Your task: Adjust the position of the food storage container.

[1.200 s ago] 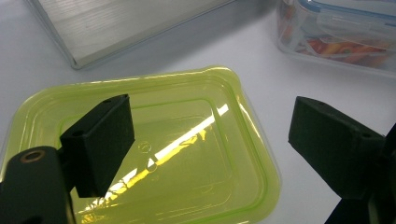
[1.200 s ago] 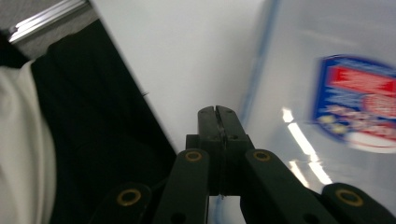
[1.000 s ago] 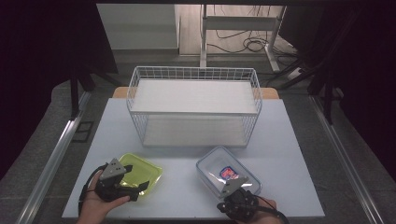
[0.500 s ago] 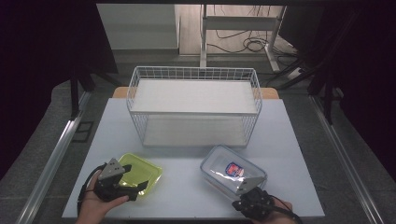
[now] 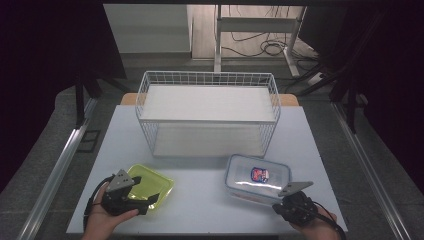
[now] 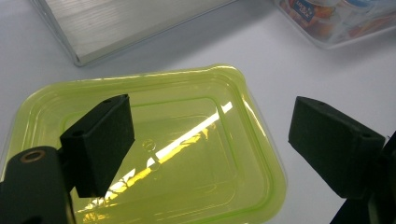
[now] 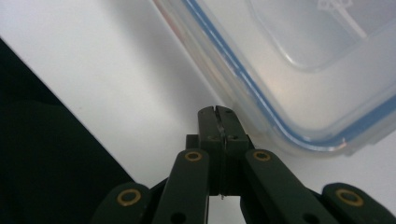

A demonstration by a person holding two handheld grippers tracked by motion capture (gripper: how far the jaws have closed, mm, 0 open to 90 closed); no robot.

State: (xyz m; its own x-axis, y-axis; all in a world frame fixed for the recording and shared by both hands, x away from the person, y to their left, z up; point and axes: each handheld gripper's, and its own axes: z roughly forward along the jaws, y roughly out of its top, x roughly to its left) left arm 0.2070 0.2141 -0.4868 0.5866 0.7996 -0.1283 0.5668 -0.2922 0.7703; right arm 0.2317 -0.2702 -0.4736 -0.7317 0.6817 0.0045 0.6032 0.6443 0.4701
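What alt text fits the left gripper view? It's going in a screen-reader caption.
The left gripper hangs open over a yellow-green plastic container lid lying on the white table, one jaw above it, the other past its edge.

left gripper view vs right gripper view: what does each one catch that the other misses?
Left gripper view: the translucent yellow-green plastic lid under the left gripper, whose fingers stand wide apart with nothing between them, and an edge of the white wire basket.

Right gripper view: the right gripper, fingers pressed together and empty, its tip just beside the container's rim; also the table's near edge.

Both: the clear blue-rimmed plastic container and the white table.
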